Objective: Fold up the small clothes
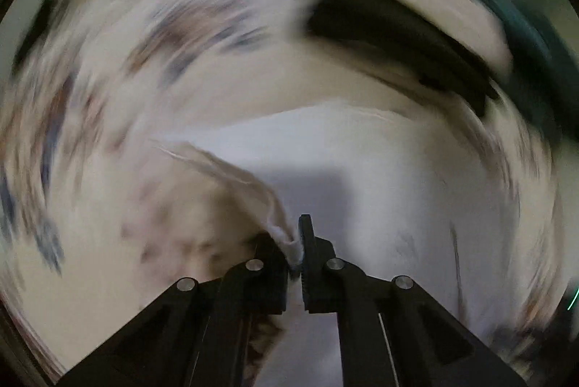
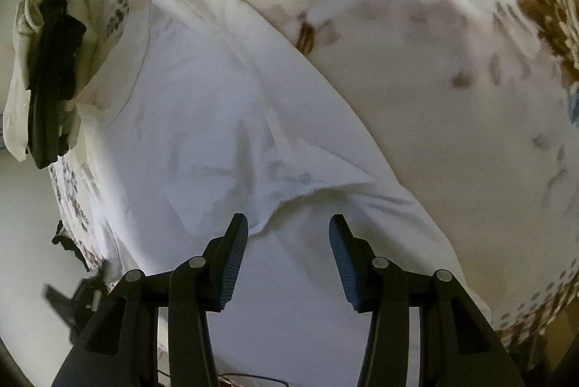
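Left gripper [image 1: 295, 255] pinches the white shirt [image 2: 202, 119] hem; right gripper [image 2: 288, 235] hangs half-open over it, empty

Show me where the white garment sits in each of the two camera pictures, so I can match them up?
Left wrist view: the white garment fills the lower centre and right, its edge pinched in the shut left gripper.
Right wrist view: it runs from upper left to bottom centre, a hem lying just ahead of the open right gripper.
Shared landmark: the floral blanket beneath it, blurred in the left view.
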Demonstrator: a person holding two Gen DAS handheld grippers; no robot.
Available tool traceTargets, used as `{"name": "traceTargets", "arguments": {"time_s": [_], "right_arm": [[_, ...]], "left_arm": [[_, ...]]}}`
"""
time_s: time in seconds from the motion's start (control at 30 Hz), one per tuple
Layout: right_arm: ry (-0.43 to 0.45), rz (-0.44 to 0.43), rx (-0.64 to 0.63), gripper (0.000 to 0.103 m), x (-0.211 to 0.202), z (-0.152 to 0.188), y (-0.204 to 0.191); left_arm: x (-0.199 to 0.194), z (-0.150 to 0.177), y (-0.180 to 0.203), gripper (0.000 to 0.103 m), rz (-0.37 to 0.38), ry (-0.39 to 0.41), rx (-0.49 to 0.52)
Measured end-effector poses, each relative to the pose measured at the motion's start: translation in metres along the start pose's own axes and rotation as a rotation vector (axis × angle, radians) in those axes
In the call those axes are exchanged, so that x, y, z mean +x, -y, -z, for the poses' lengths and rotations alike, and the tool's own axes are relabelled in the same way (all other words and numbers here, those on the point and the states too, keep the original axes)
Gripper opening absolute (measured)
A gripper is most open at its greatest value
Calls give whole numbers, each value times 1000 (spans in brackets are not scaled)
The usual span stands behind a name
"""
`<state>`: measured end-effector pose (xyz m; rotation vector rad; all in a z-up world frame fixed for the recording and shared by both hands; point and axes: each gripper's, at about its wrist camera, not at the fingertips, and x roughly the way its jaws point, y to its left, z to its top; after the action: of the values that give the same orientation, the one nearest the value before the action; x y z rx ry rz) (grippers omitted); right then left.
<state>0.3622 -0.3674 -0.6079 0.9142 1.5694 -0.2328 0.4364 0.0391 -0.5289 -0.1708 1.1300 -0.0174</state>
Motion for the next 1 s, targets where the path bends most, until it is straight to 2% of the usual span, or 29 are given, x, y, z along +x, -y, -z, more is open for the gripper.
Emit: {"name": "traceTargets", "arguments": {"time_s": [0.07,0.13,0.2,0.27,0.4,0.43,0.47,0.5,0.53,0.57,0.73,0.87,0.9,0.97,1.0], "right_arm": [[-3,-2,17,49,1,-2,5],[-1,-14,31,49,-6,-2,10],[7,-12,28,49,-13,1,11],[24,-13,16,49,-17,3,7],[44,3,-6,49,-39,2,15],[46,8,-9,49,-43,1,17],[49,9,-15,49,-46,1,18],[51,11,-23,49,-51,2,19],[51,13,-27,49,-53,3,20],[50,10,-30,49,-54,3,19],[19,-35,-90,49,-51,4,-11],[21,-44,-136,49,-55,9,-40],[22,-42,-141,49,-56,10,-44],[23,-27,-145,49,-61,11,-45],[21,-17,-146,49,-62,11,-45]], "left_arm": [[0,8,45,3,30,-35,151],[10,32,90,5,69,-100,299],[19,53,116,8,48,-159,394],[23,73,126,8,50,-202,426],[24,101,120,12,21,-270,400],[22,103,117,20,17,-283,380],[21,106,106,37,16,-305,351],[19,107,98,49,7,-315,333],[17,105,88,74,-12,-321,306],[12,104,81,85,-27,-316,282],[1,79,37,85,-156,-227,197],[23,49,23,85,-230,-174,152],[38,42,25,85,-242,-185,159],[76,37,34,87,-256,-256,172],[81,36,36,87,-260,-254,163]]}}
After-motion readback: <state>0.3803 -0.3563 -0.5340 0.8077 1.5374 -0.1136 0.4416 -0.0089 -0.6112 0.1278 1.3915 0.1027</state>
